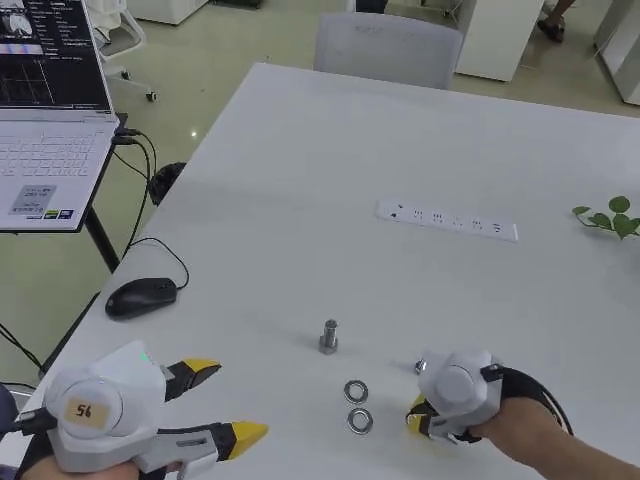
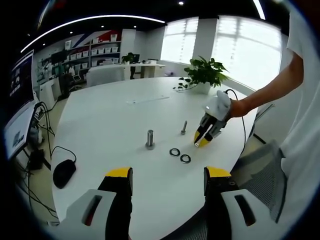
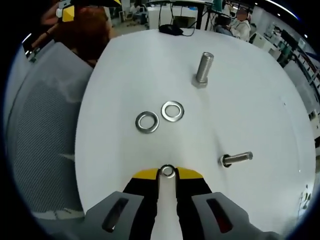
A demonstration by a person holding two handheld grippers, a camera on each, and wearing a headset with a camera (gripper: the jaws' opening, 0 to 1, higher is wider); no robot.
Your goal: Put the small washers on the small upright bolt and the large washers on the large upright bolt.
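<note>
Two grippers hang over the desk (image 1: 400, 140) near its front edge: the left gripper (image 1: 237, 400) gapes wide and empty, while the right gripper (image 2: 199, 139) is nearly closed, pinching a small washer (image 3: 168, 171). Both the large bolt (image 1: 329, 336) and small bolt (image 2: 184, 127) stand upright, shanks up; two large washers (image 1: 356, 391) lie flat nearby.

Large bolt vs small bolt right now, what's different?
The large bolt is thicker and taller than the small bolt. The large bolt stands by the two loose washers; the small bolt stands nearer the right gripper, which holds a small washer. Both are upright, head down, bare of washers.
</note>
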